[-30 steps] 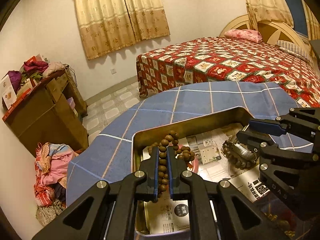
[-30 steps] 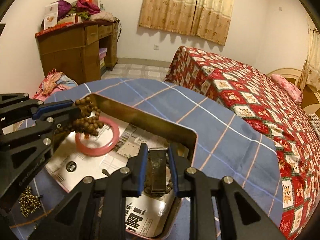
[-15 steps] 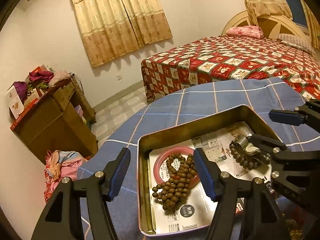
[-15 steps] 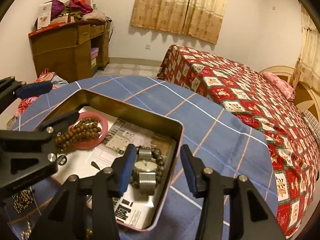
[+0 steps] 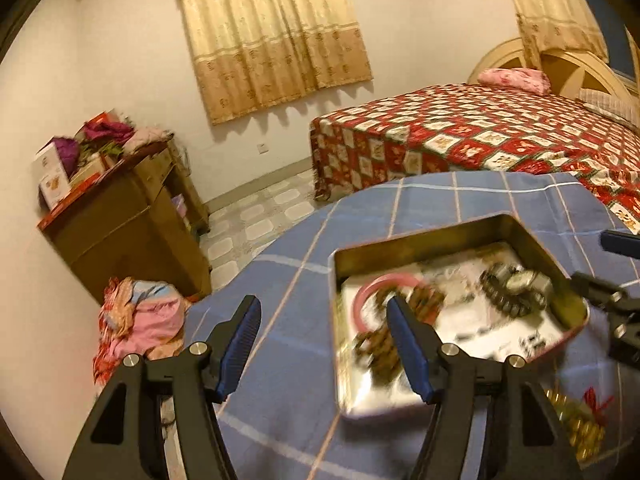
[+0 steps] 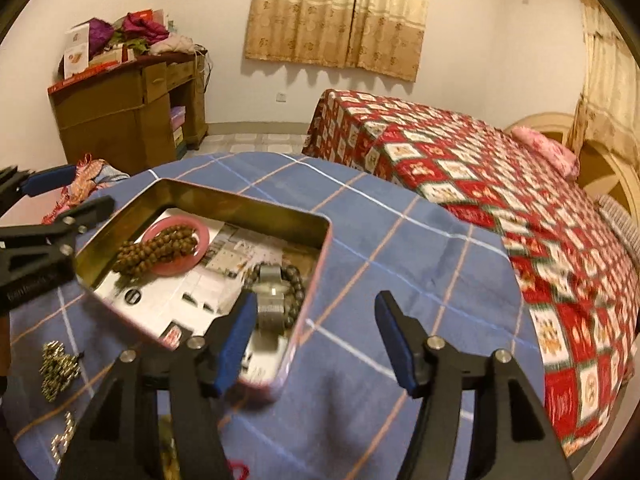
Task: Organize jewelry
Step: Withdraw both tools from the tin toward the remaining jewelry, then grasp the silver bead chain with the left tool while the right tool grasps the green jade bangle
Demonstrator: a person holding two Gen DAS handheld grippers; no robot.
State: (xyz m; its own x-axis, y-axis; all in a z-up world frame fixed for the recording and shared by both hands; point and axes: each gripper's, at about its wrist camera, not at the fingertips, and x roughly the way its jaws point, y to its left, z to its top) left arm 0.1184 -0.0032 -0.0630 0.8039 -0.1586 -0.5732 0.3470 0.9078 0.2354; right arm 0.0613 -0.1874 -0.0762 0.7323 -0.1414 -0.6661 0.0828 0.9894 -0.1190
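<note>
A gold metal tin lined with printed paper sits on the blue checked tablecloth. In it a brown bead string lies across a pink bangle. A silver watch lies with a dark bead bracelet near the tin's right corner. My left gripper is open and empty, drawn back by the tin's left side. My right gripper is opening, with nothing held, over the tin's near corner. The left view is blurred.
Gold chains lie on the cloth left of the tin, and a gold piece with a red bit is near its front. Beyond the round table are a bed with a red quilt, a wooden desk and a clothes heap.
The left gripper let the brown bead string drop onto the pink bangle and opened wide. The right gripper released the watch in the tin. Both grippers have drawn back from the tin.
</note>
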